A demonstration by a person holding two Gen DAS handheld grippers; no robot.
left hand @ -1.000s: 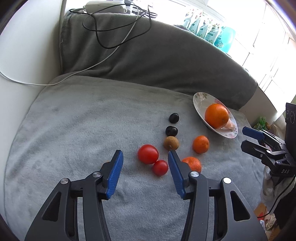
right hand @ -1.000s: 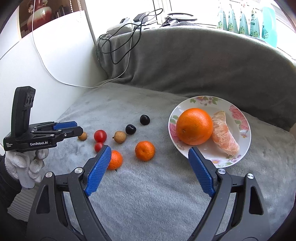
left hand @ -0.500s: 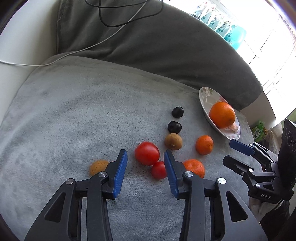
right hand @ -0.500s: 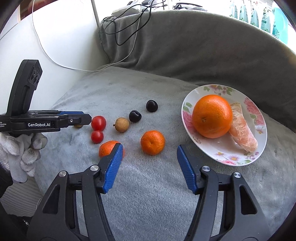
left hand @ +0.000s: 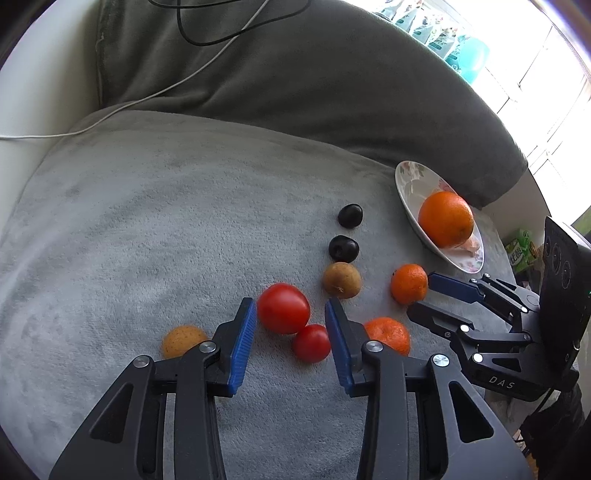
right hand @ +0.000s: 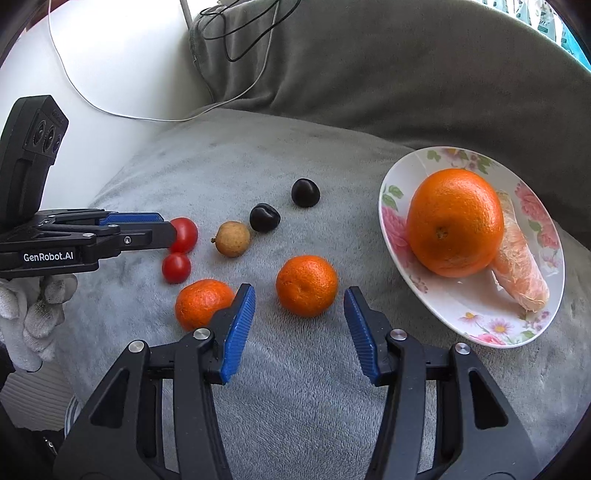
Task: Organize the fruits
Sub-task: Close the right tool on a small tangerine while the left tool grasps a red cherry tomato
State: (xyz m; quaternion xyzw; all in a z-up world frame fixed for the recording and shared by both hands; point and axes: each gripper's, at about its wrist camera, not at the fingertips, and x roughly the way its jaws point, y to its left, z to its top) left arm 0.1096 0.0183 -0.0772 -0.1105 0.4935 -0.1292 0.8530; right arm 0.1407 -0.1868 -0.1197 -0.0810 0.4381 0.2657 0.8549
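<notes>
Fruits lie on a grey cushion. My left gripper point(left hand: 290, 314) is open, its blue pads on either side of a large red tomato point(left hand: 283, 308), with a small red tomato point(left hand: 311, 343) just below it. My right gripper point(right hand: 299, 299) is open around a mandarin point(right hand: 306, 285); a second mandarin point(right hand: 201, 302) lies by its left finger. A floral plate point(right hand: 480, 325) at the right holds a big orange point(right hand: 455, 221) and a peeled segment point(right hand: 519, 269). A brown longan point(right hand: 232, 238) and two dark cherries point(right hand: 264, 217) point(right hand: 305, 192) lie behind.
Another brown longan point(left hand: 183, 339) lies left of my left gripper. The grey backrest point(left hand: 295, 81) rises behind with cables point(left hand: 229, 29) draped on it. A white wall point(right hand: 110, 55) is at the left. Bottles point(left hand: 443, 40) stand on the windowsill.
Both grippers moved forward and down toward the fruit. The left now brackets the large tomato; the right now brackets the mandarin and its jaws have narrowed.
</notes>
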